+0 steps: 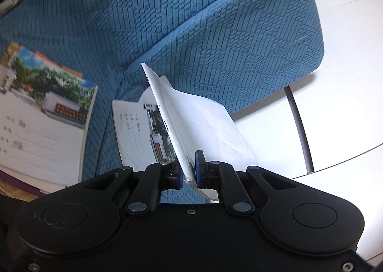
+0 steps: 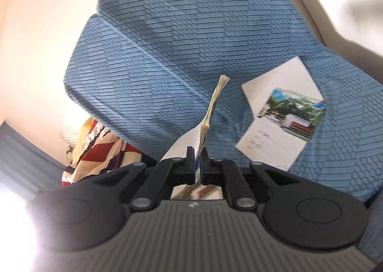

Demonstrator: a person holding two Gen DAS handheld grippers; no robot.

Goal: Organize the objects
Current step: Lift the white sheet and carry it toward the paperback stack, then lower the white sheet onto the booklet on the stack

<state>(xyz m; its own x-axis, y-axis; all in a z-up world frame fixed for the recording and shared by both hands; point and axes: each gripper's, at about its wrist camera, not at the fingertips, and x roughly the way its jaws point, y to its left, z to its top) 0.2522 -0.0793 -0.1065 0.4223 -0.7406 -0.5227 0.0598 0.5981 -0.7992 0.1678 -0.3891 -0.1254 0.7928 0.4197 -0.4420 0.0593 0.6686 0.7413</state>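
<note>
A white booklet [image 1: 201, 119] was pinched edge-on in the left gripper [image 1: 189, 171], lifted above the blue cushion [image 1: 239, 40]. A 2nd booklet [image 2: 211, 109], pages yellowish, was clamped upright in the right gripper [image 2: 197, 164], jaws pressed tight on it. More booklets w/ building photos were seen lying flat on the blue cover: one [image 1: 136, 126] just behind the left gripper, one [image 1: 40, 114] at far left, one [image 2: 282, 114] to the right of the right gripper. A striped cloth [image 2: 95, 150] was seen low left.

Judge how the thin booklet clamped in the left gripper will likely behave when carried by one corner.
The booklet probably flops: its cover already curls away from the left gripper. It looks light and thin. Gripped at one corner only, that corner may crease or tear.
</note>
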